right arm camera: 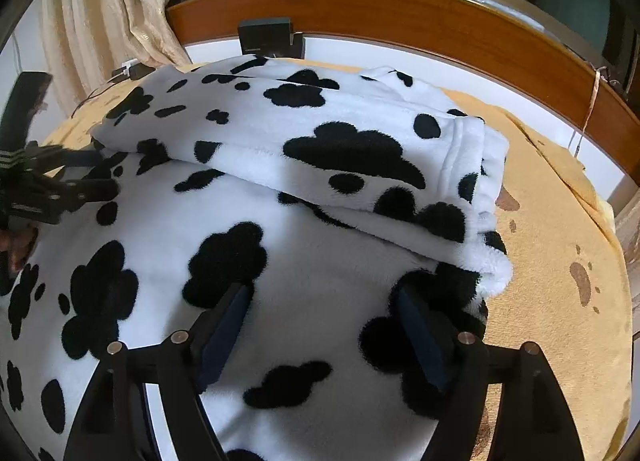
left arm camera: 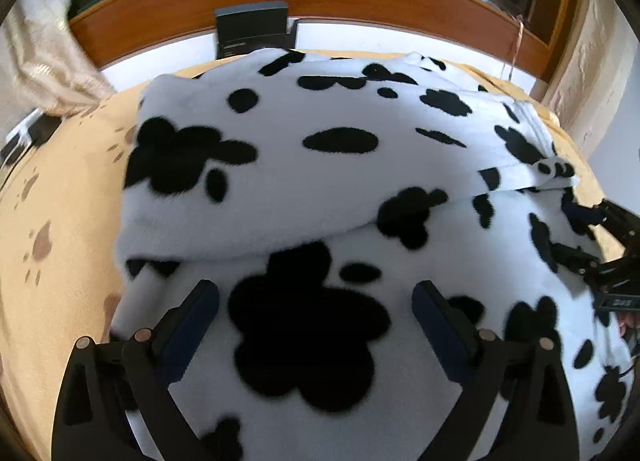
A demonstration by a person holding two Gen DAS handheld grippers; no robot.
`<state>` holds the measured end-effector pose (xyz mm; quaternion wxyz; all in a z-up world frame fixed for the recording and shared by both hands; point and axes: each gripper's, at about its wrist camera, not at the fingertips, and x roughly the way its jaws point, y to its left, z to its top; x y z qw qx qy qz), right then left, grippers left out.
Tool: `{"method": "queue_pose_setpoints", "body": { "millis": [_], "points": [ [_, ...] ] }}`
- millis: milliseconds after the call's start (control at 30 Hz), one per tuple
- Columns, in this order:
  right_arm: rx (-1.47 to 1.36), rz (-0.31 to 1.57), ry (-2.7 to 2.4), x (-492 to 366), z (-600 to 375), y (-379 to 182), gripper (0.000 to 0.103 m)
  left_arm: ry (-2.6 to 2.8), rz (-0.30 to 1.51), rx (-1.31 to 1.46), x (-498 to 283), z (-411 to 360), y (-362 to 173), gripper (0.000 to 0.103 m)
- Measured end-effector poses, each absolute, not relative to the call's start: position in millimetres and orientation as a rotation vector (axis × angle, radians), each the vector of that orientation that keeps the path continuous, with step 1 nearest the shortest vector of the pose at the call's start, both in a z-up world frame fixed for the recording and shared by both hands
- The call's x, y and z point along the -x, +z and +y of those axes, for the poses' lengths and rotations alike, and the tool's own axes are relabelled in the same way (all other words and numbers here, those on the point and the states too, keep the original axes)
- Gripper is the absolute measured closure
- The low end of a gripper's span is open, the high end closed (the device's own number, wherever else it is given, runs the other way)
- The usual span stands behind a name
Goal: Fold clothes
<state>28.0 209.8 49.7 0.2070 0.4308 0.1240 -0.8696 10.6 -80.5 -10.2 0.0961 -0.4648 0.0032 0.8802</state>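
The cow-print fleece garment [left arm camera: 320,181] lies on the tan paw-print bedspread [left arm camera: 60,221], its near end cut off by both frames. A folded flap crosses its far half, parallel to the wooden headboard [right arm camera: 400,9]. The left gripper [left arm camera: 316,313] and right gripper [right arm camera: 324,313] hover wide apart, holding nothing. Only the right wrist view shows the flap's hemmed edge.

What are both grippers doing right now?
Left gripper: open, holding nothing, over the cow-print garment.
Right gripper: open, holding nothing, over the same garment.
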Motion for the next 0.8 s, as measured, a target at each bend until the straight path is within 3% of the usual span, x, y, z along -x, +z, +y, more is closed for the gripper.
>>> {"method": "queue_pose_setpoints", "body": {
  "millis": [333, 567, 800],
  "points": [
    [-1.19, 0.235, -2.492, -59.9, 233.5, 72.6, 0.02, 2.623, -0.059, 1.335, -88.7, -105.3, 11.0, 0.001],
    [-1.185, 0.139, -2.488, -113.1, 268.2, 70.9, 0.02, 2.628, -0.401, 1.453, -128.0, -180.9, -1.2, 0.001],
    [-1.218, 0.065, -2.483, -129.9, 280.2, 52.3, 0.02, 2.56, -0.539, 1.482, -160.7, -205.3, -6.0, 0.001]
  ]
}}
